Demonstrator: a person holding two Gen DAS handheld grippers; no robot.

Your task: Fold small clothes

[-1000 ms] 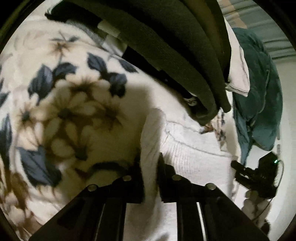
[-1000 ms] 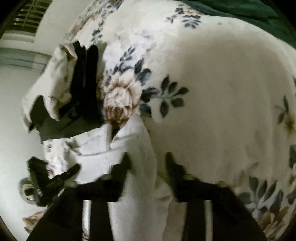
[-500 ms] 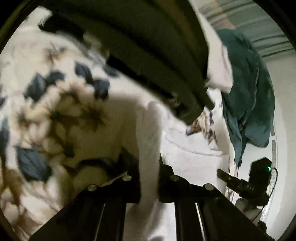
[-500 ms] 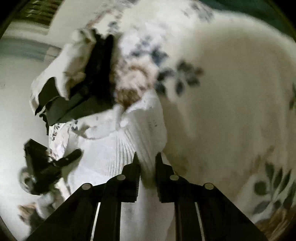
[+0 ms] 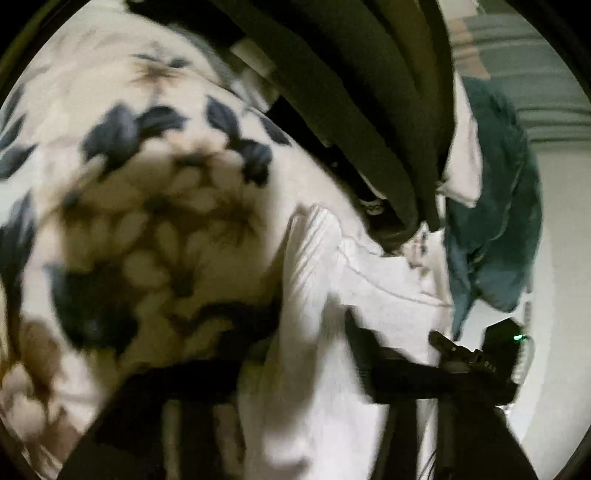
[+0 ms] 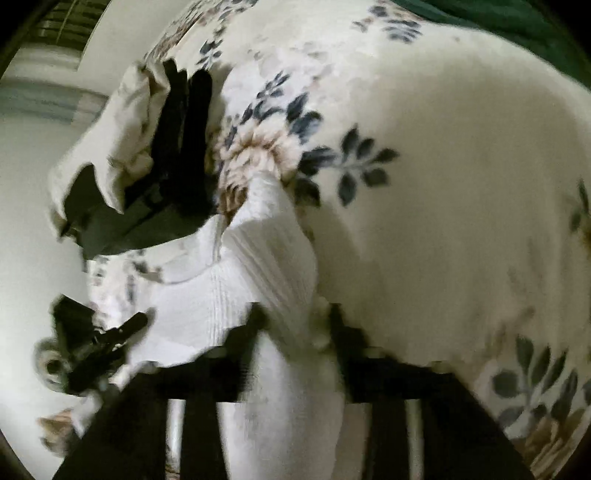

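A small white ribbed garment (image 5: 369,288) lies on a floral blanket (image 5: 147,221). In the left wrist view my left gripper (image 5: 306,332) has its jaws opening, and a raised fold of the garment stands loosely between the fingers. My right gripper (image 5: 458,350) shows at the garment's far side. In the right wrist view the same garment (image 6: 258,266) runs up between the fingers of my right gripper (image 6: 295,325), whose jaws are also opening with the cloth slack between them. My left gripper (image 6: 107,343) sits at the lower left there.
A pile of dark folded clothes (image 5: 351,92) lies just beyond the garment, also seen as dark clothes (image 6: 177,147) with a pale cloth around them. A teal cloth (image 5: 495,203) hangs at the blanket's right edge. Green fabric (image 6: 535,29) lies at the far top.
Half a second ago both grippers were pinched shut on folds of the white garment. Now both sets of jaws stand apart and the folds are slack.
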